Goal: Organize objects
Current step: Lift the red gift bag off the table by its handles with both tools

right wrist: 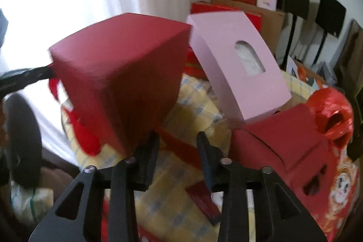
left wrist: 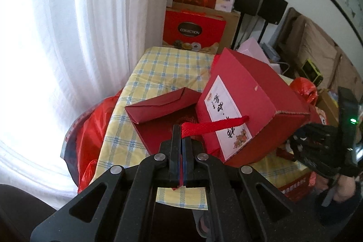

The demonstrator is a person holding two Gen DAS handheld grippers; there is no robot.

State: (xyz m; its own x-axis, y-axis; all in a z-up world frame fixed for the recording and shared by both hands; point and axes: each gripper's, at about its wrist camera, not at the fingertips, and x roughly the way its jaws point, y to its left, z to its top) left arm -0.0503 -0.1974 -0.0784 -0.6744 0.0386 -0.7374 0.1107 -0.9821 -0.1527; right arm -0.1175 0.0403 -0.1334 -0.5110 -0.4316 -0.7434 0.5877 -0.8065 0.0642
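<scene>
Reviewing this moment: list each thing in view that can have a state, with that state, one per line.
left hand-held gripper: shut on red ribbon handle
right hand-held gripper: open, nothing between its fingers
red gift box: tilted, hanging by the ribbon
red lid: off, lying on the checked tablecloth
pink tissue box: tilted

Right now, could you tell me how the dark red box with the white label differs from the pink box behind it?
The dark red box has a white label with handwriting, and a red ribbon that the left gripper pinches; the pink box has neither. The pink box has an arched cut-out window showing something white inside; the red box's visible faces are solid. The red box looks raised and tilted on its ribbon; the pink box leans among the clutter, ungripped. Both are plain cardboard cartons.
</scene>
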